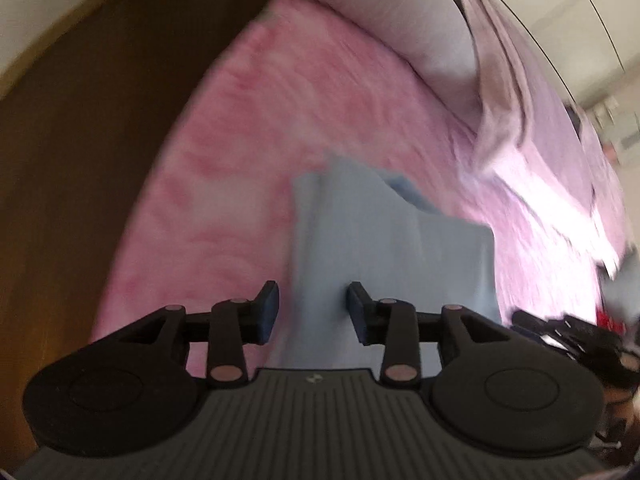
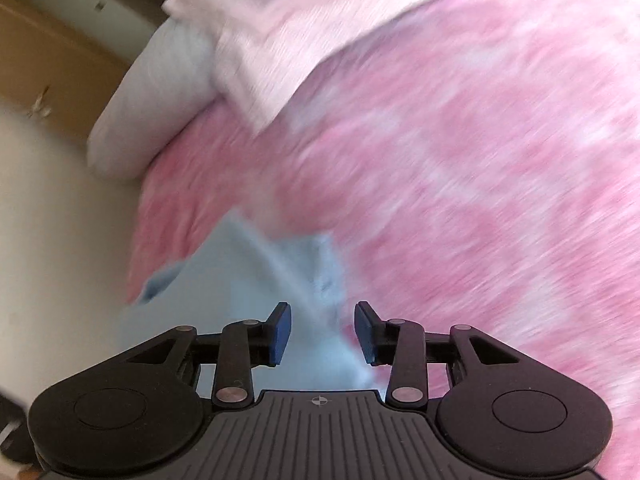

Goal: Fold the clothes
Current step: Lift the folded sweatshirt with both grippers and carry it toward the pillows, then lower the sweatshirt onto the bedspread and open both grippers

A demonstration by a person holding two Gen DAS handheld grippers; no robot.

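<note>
Clearly both frames are smeared by motion, which limits what can be said about fine detail. A light blue garment (image 1: 384,240) lies on the pink mottled blanket (image 1: 248,128), filling the lower centre of the left wrist view and the lower left of the right wrist view (image 2: 224,288), close to the bed's edge there. The left gripper (image 1: 313,308) has its jaws apart with blue cloth showing between them; the right gripper (image 2: 323,330) is likewise apart, over what looks like a raised fold or hem. Whether any pad touches the fabric cannot be told.

My guess at the risks: the garment looks thin and limp, so a pinch could catch only one layer, or take the plush blanket along with it, dragging the bedding. Being near the bed's edge, a careless pull might slide it off toward the pale floor (image 2: 60,240). The blanket seems fleecy and grippy, which may bunch the cloth instead of letting it glide. A grey pillow (image 1: 400,12) and a paler pink sheet (image 2: 256,40) sit in the upper part of the frames, well apart from the garment.
</note>
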